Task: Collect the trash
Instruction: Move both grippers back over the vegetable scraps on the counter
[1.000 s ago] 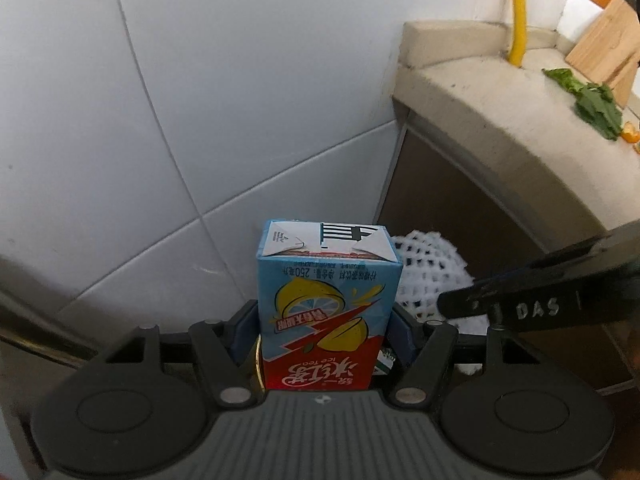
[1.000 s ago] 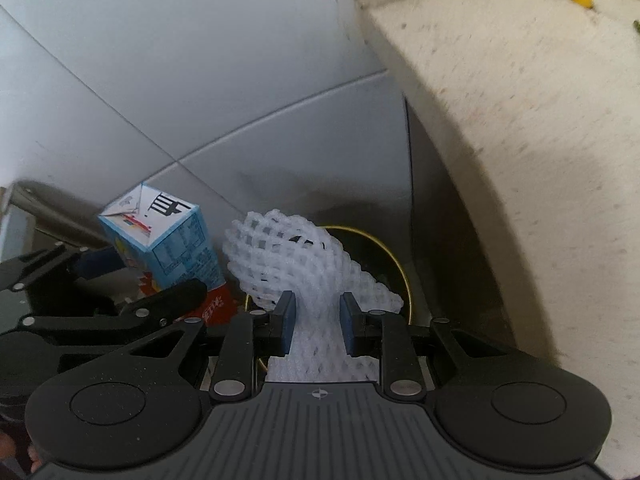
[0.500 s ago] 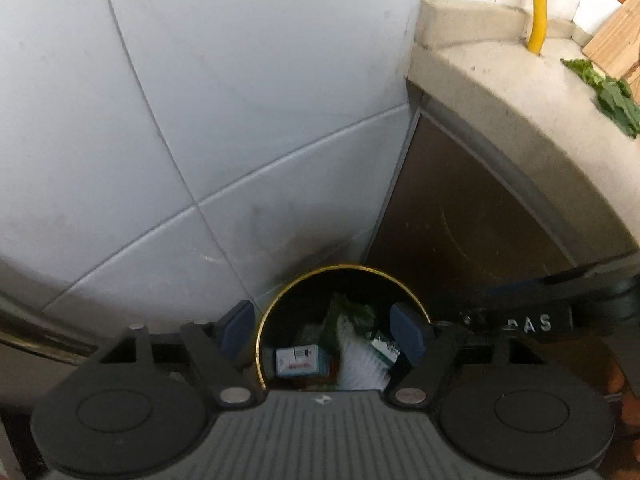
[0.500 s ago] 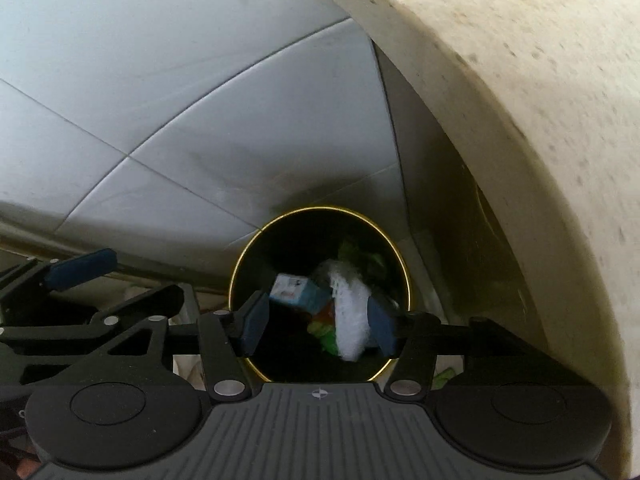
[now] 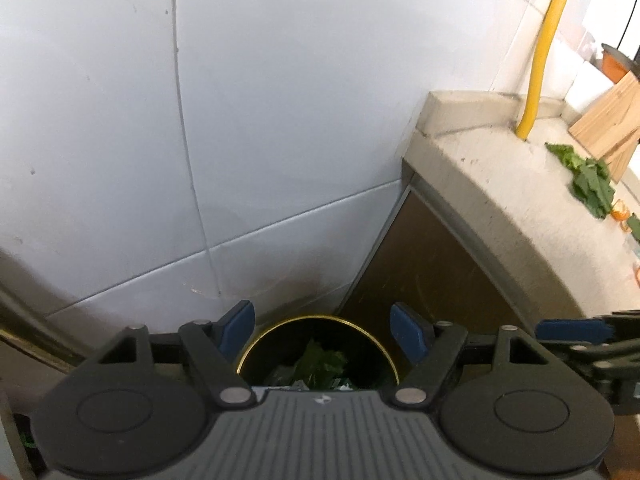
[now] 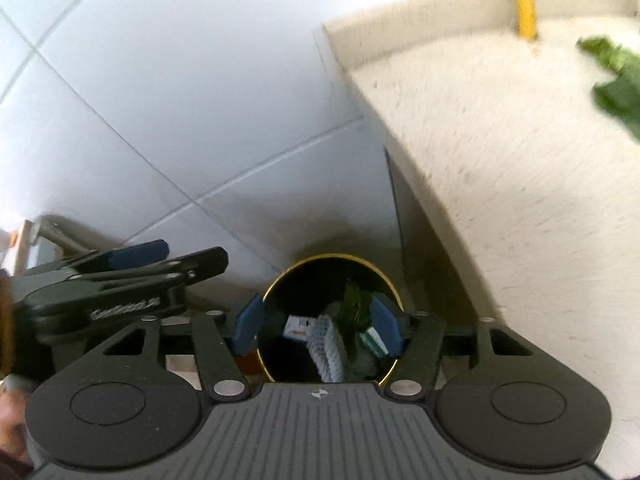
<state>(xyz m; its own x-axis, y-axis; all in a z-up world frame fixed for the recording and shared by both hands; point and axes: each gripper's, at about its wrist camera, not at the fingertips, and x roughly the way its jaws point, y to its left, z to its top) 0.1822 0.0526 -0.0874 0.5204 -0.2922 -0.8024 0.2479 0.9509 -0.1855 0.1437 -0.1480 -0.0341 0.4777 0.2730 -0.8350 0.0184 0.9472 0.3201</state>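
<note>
A black trash bin with a gold rim [image 5: 276,330] [image 6: 384,276] stands on the floor where the tiled wall meets the counter. Inside lie the drink carton [image 6: 298,326], the white foam net [image 6: 328,346] and green leaves [image 5: 318,362] [image 6: 354,304]. My left gripper [image 5: 323,330] hangs open above the bin with nothing between its blue pads. My right gripper [image 6: 317,322] is also over the bin, its jaws still opening and empty. Each gripper shows at the edge of the other's view.
A beige stone counter [image 5: 500,216] [image 6: 520,152] rises to the right, with a brown cabinet panel [image 5: 432,276] below it. On it lie green leaves [image 5: 588,184], a wooden board [image 5: 608,120] and orange scraps [image 5: 620,212]. A yellow pipe [image 5: 540,64] runs up the white tiled wall [image 5: 240,120].
The left gripper let go of the drink carton and the right let go of the foam net; both dropped into the bin. Both grippers opened wider and rose.
</note>
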